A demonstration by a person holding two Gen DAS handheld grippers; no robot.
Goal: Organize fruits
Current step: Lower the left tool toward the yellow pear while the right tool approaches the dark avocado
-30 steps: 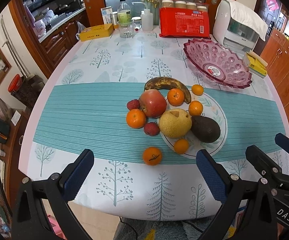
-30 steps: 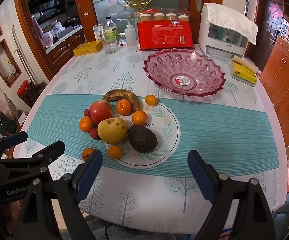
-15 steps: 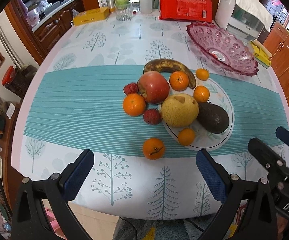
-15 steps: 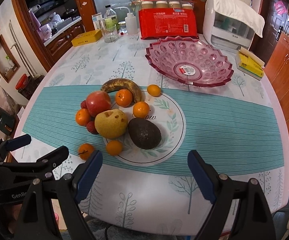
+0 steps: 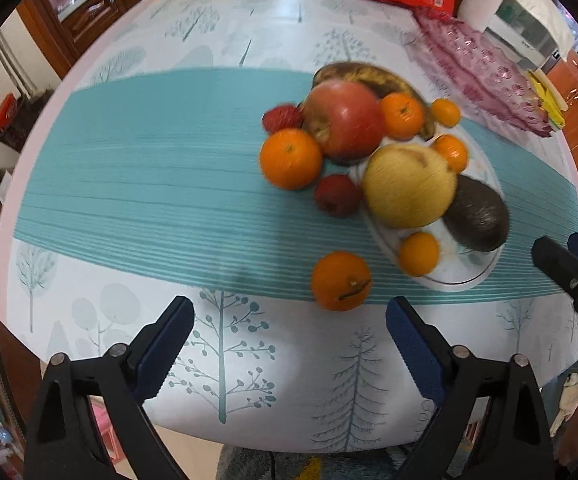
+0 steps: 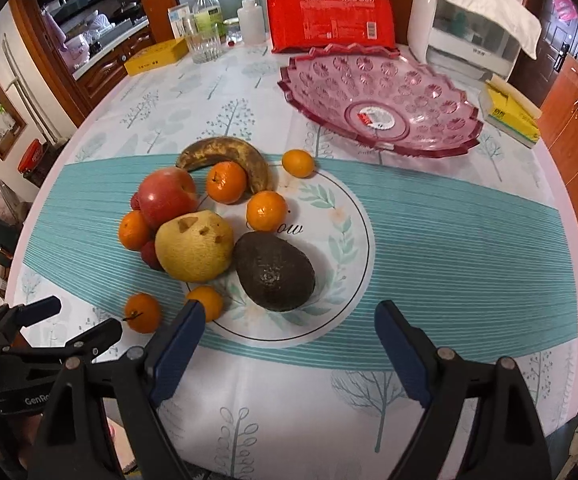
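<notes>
Left wrist view: the left gripper [image 5: 287, 334] hangs wide and empty, a stemmed tangerine [image 5: 341, 281] just ahead of its right finger on the tabletop [image 5: 129, 184]. The right gripper [image 6: 285, 338], also wide and empty, faces the avocado [image 6: 274, 271]. Round fruit packed close may roll if nudged; the pink bowl [image 6: 381, 108] sits well beyond.
</notes>
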